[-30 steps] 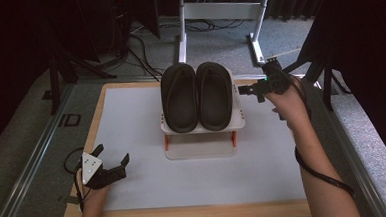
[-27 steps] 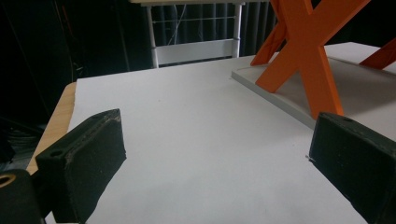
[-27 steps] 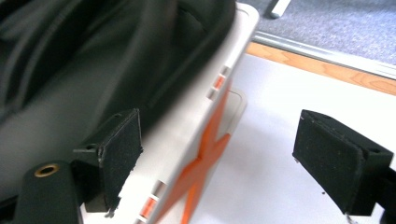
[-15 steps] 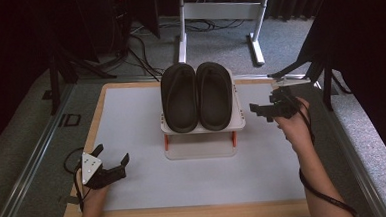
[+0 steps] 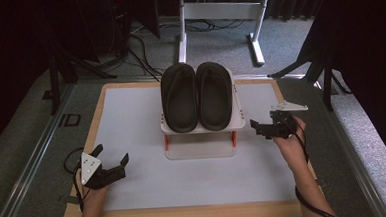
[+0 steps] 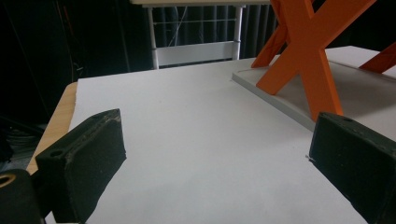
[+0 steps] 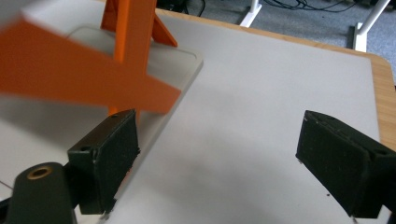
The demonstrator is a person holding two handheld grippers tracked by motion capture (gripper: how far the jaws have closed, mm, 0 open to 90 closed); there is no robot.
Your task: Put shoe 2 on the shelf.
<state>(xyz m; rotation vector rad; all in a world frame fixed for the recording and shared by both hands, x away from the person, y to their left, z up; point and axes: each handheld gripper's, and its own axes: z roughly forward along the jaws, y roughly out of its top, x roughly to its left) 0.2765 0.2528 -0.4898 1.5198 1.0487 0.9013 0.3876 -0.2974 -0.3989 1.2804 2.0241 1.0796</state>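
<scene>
1. My right gripper [image 5: 266,128] sits just beside the rack [image 5: 202,138], jaws wide and empty. One jaw is near the orange leg [image 7: 128,51]; I could knock it and shift the rack.
2. The slippers [image 5: 197,96] lie side by side on the top shelf. A jolt might slide them off.
3. My left gripper [image 5: 110,164] is wide, empty, well apart at the table [image 5: 185,189] corner, so I judge it harmless.

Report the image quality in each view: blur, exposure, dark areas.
High view: soft overall, surroundings nearly black, white table bright, dark slippers show little detail. Left gripper view: sharp on the table, orange rack legs crisp, background dark. Right gripper view: the near orange brace is blurred, jaws sharp.
</scene>
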